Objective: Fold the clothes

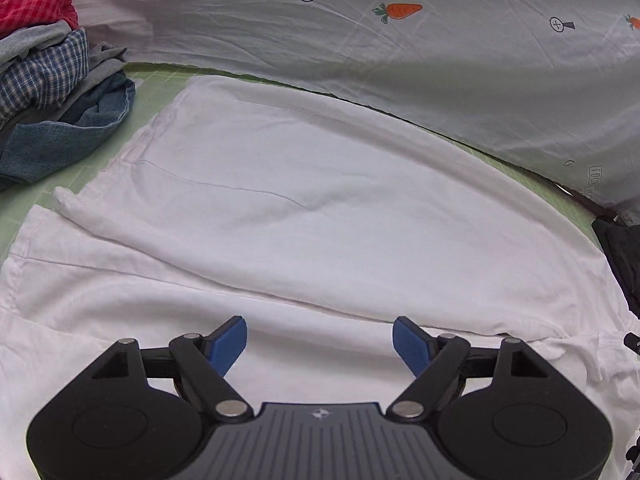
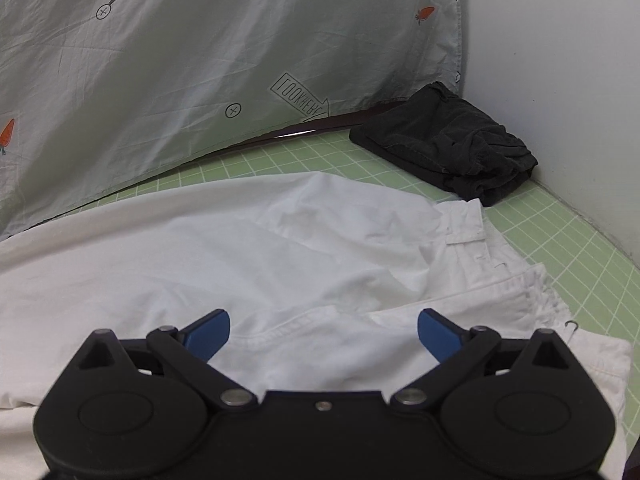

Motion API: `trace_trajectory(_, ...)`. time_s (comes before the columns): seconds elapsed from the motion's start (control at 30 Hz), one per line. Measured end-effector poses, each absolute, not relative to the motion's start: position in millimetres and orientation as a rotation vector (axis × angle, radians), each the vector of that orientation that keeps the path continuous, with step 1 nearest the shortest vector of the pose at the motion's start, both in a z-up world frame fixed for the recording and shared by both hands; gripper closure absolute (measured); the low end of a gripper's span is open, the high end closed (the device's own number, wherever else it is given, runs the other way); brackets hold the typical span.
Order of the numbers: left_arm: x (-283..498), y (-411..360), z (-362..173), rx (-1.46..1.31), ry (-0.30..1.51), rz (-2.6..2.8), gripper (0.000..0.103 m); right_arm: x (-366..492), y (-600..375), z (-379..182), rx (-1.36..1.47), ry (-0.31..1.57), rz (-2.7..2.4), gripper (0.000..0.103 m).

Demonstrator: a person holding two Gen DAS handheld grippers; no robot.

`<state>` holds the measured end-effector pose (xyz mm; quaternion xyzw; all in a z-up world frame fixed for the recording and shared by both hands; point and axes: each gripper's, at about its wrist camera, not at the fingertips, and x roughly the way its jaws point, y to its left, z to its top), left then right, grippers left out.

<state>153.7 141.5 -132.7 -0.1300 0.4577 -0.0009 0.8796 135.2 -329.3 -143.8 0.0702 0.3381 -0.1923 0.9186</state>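
White cotton trousers (image 1: 304, 208) lie spread across the green gridded cutting-mat worktop (image 2: 560, 240), one leg folded over the other, waistband (image 2: 472, 232) toward the folded black garment (image 2: 448, 144) in the corner. The left claw (image 1: 320, 344) hovers over the cloth, released — nothing between its blue pads. The right claw (image 2: 324, 332) is likewise spread wide and empty above the trousers. A heap of blue, checked and red clothes (image 1: 56, 92) sits at the far left, before a carrot-printed pale sheet (image 1: 400, 40).

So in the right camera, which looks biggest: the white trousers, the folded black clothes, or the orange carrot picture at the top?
1. White cotton trousers, though they lie nearest the camera.
2. Folded black garment.
3. Orange carrot print on the pale hanging sheet.
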Motion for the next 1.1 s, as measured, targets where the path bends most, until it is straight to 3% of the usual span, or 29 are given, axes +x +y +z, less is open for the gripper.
trace_trajectory(0.23, 128, 75, -147, -0.240, 1.028, 0.055, 0.017, 143, -422, -139, 0.071, 0.703, -0.404, 0.006)
trace_trajectory(0.33, 126, 47, -158, -0.232, 1.073, 0.078, 0.017, 152, -459, -140, 0.068, 0.715, -0.382, 0.011)
trace_trajectory(0.5, 127, 3, -175, -0.217, 1.123, 0.119, 0.017, 184, -513, -155, 0.133, 0.763, -0.300, 0.042)
trace_trajectory(0.67, 128, -30, -185, -0.122, 1.132, 0.193, 0.013, 218, -542, -174, 0.176, 0.832, -0.199, 0.042)
trace_trajectory(0.7, 128, -32, -185, -0.117, 1.132, 0.201, 0.012, 225, -545, -177, 0.184, 0.846, -0.173, 0.046)
trace_trajectory(0.73, 129, -33, -186, -0.120, 1.131, 0.207, 0.011, 231, -549, -181, 0.193, 0.860, -0.147, 0.054)
trace_trajectory(0.77, 130, -34, -186, -0.125, 1.133, 0.215, 0.008, 237, -551, -183, 0.190, 0.866, -0.128, 0.075)
trace_trajectory(0.8, 131, -34, -187, -0.128, 1.136, 0.223, 0.007, 242, -550, -182, 0.168, 0.860, -0.122, 0.084)
trace_trajectory(0.93, 133, -35, -189, -0.139, 1.141, 0.248, 0.000, 268, -556, -179, 0.120, 0.828, -0.146, 0.091)
trace_trajectory(1.1, 133, -37, -190, -0.148, 1.131, 0.261, 0.000, 306, -576, -185, 0.191, 0.821, -0.167, 0.092)
